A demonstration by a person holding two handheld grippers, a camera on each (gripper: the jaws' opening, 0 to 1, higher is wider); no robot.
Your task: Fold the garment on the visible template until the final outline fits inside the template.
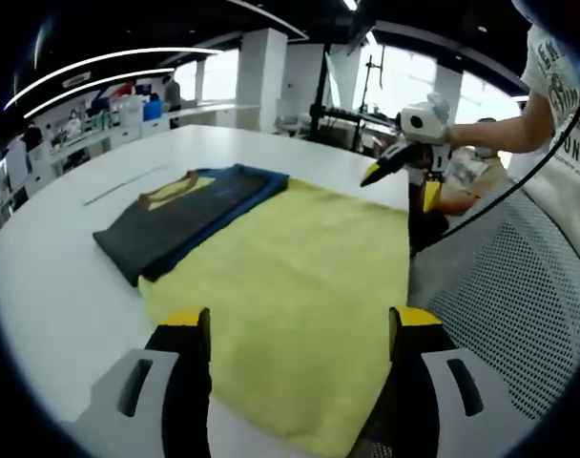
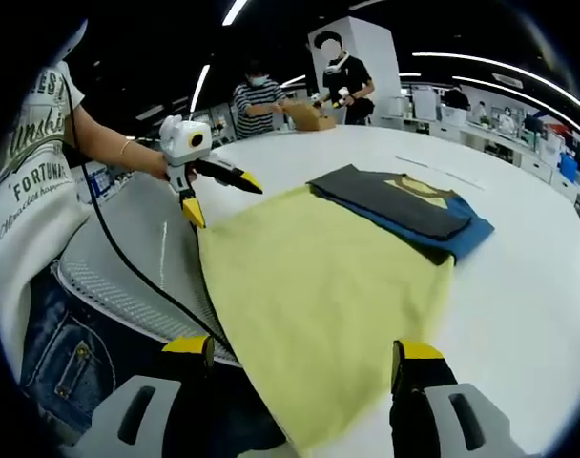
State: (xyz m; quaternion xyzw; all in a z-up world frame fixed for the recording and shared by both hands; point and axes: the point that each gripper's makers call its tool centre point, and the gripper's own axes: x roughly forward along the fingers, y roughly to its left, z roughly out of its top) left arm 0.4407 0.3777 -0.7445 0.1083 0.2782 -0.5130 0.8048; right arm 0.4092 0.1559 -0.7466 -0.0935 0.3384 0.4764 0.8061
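Lying flat on the round white bench (image 1: 71, 277): a pale yellow cloth template (image 1: 300, 286), with a folded dark grey and blue garment (image 1: 185, 215) resting partly on its far corner and partly on the bare bench beside it. Left hand-held gripper (image 2: 218, 196) spread open, hovering over the near edge of the yellow cloth. Right hand-held gripper (image 1: 400, 181) likewise spread, pinching nothing, above the opposite edge.
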